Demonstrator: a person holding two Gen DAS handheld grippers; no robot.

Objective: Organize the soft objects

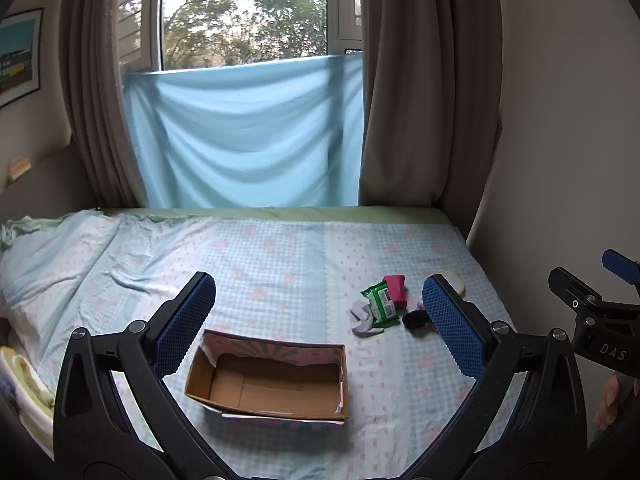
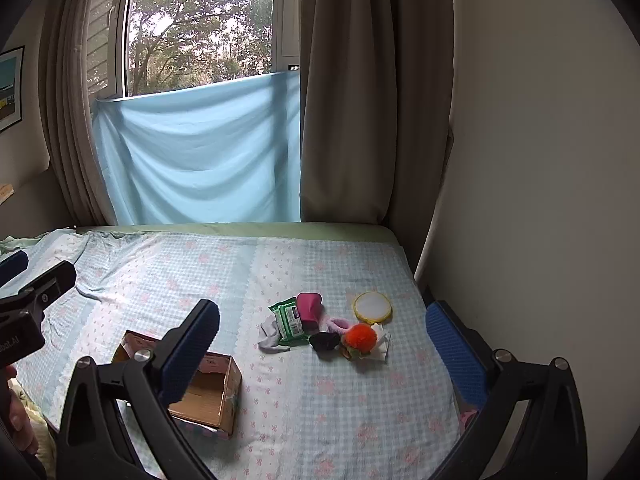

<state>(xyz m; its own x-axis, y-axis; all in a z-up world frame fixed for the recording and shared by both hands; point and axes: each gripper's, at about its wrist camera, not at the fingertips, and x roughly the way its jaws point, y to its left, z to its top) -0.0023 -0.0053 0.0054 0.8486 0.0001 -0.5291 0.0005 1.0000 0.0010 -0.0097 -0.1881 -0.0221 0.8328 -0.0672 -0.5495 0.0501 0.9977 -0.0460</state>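
Observation:
An open, empty cardboard box (image 1: 272,384) lies on the bed, just below my open left gripper (image 1: 320,320); it also shows in the right wrist view (image 2: 208,392). A pile of small items lies to its right: a green wipes pack (image 2: 290,320), a white sock (image 2: 270,336), a magenta pouch (image 2: 310,310), a black soft item (image 2: 324,341), an orange pompom (image 2: 361,336), a pink fuzzy band (image 2: 340,323) and a round yellow-rimmed pad (image 2: 372,306). My right gripper (image 2: 322,348) is open and empty, held above the pile.
The bed sheet (image 1: 280,256) is light blue with pink flowers. A wall (image 2: 540,160) borders the bed on the right. Curtains (image 2: 344,120) and a blue cloth (image 2: 200,152) hang behind. Rumpled bedding (image 1: 36,264) lies at the left.

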